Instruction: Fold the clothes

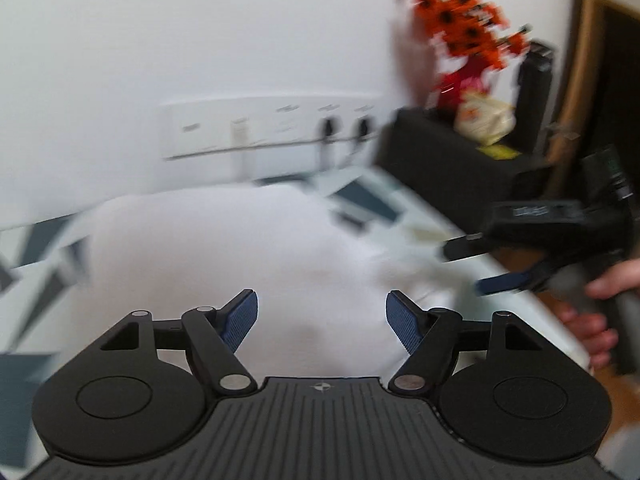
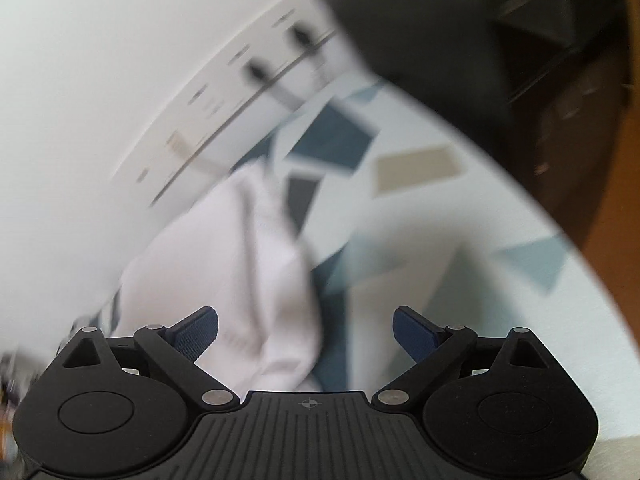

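Observation:
A white garment [image 1: 240,248] lies spread on a surface covered with a pale cloth printed in blue and grey shapes. My left gripper [image 1: 322,320] hangs over the garment with its blue pads wide apart and nothing between them. My right gripper [image 1: 468,268], held by a hand, comes in from the right edge of the left wrist view, its fingers apart above the garment's right side. In the right wrist view my right gripper [image 2: 306,334] stands open above the garment's edge [image 2: 248,272] and holds nothing. Both views are blurred.
A white wall with a socket strip [image 1: 272,124] and plugged cables runs behind the surface. A black box [image 1: 448,152] at the back right carries orange flowers [image 1: 464,28], a bag and a dark bottle. The patterned cloth's right edge [image 2: 560,208] drops to a wooden floor.

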`<state>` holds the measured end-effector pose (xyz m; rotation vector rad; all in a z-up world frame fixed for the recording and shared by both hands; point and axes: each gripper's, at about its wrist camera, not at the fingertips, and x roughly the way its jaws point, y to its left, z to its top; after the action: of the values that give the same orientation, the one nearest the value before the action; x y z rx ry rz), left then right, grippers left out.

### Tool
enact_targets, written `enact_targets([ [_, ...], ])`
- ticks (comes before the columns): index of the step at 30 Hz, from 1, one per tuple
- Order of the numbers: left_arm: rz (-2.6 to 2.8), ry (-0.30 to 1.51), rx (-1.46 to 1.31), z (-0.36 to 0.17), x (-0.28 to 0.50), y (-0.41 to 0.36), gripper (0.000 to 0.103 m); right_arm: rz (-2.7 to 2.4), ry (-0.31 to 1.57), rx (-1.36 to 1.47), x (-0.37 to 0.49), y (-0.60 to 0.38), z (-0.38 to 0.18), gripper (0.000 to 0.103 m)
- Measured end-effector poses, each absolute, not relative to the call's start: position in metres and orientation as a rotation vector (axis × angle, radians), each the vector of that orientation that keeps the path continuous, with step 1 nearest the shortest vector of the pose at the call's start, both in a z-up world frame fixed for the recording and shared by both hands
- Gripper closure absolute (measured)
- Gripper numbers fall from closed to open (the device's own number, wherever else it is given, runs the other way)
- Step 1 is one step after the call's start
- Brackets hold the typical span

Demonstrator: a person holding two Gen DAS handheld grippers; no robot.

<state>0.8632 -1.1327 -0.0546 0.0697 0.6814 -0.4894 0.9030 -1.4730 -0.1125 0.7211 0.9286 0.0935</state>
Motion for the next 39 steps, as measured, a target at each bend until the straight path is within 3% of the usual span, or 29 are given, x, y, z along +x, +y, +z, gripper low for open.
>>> enact_targets([
  [2, -0.415, 0.740, 0.094, -0.067, 0.858, -1.108, 0.030, 0.143, 0.956, 0.703, 0.900, -1.457, -0.118, 0.011],
  [3, -0.390, 0.773, 0.101, -0.074, 0.853, -1.099, 0.030, 0.153, 0.957, 0.687, 0.899, -1.448, -0.118, 0.019],
  [6, -0.355, 0.849, 0.137, -0.095, 0.841, -1.087, 0.030, 0.133, 0.892, 0.635, 0.893, -1.433, -0.109, 0.028],
  [10, -0.319, 0.858, 0.227, -0.118, 0.830, -1.089, 0.030, 0.204, 0.771, 0.590, 0.889, -1.425, -0.083, 0.027],
  [16, -0.320, 0.861, 0.235, -0.134, 0.826, -1.084, 0.026, 0.268, 1.017, 0.435, 0.909, -1.387, -0.107, 0.025],
  [17, -0.321, 0.860, 0.236, -0.136, 0.826, -1.083, 0.025, 0.249, 1.046, 0.402, 0.909, -1.382, -0.112, 0.036],
  [18, -0.319, 0.859, 0.240, -0.138, 0.827, -1.082, 0.025, 0.238, 1.061, 0.389, 0.908, -1.379, -0.115, 0.065],
  [20, -0.313, 0.857, 0.241, -0.140, 0.827, -1.078, 0.025, 0.245, 1.035, 0.437, 0.906, -1.381, -0.111, 0.091],
  [21, -0.309, 0.857, 0.238, -0.140, 0.827, -1.076, 0.025, 0.253, 1.007, 0.468, 0.904, -1.383, -0.106, 0.095],
  [26, -0.223, 0.875, 0.173, -0.142, 0.836, -1.057, 0.026, 0.301, 0.764, 0.569, 0.885, -1.408, -0.063, 0.099],
  [28, -0.222, 0.894, 0.135, -0.143, 0.839, -1.049, 0.029, 0.274, 0.836, 0.634, 0.886, -1.424, -0.081, 0.099],
  [30, -0.225, 0.910, 0.119, -0.145, 0.840, -1.043, 0.041, 0.234, 0.920, 0.688, 0.887, -1.438, -0.102, 0.098],
  [33, -0.235, 0.932, 0.079, -0.146, 0.837, -1.031, 0.051, 0.054, 1.025, 0.633, 0.878, -1.448, -0.141, 0.092],
  [34, -0.236, 0.941, 0.068, -0.145, 0.835, -1.028, 0.051, 0.004, 1.035, 0.632, 0.874, -1.453, -0.149, 0.094],
  [37, -0.270, 0.975, 0.089, -0.141, 0.832, -1.027, 0.041, -0.043, 0.986, 0.751, 0.856, -1.469, -0.150, 0.083],
  [38, -0.293, 0.992, 0.094, -0.139, 0.832, -1.027, 0.031, -0.040, 0.974, 0.781, 0.852, -1.472, -0.148, 0.074],
  [39, -0.320, 1.001, 0.087, -0.136, 0.832, -1.025, 0.029, -0.025, 0.967, 0.800, 0.849, -1.472, -0.145, 0.063],
])
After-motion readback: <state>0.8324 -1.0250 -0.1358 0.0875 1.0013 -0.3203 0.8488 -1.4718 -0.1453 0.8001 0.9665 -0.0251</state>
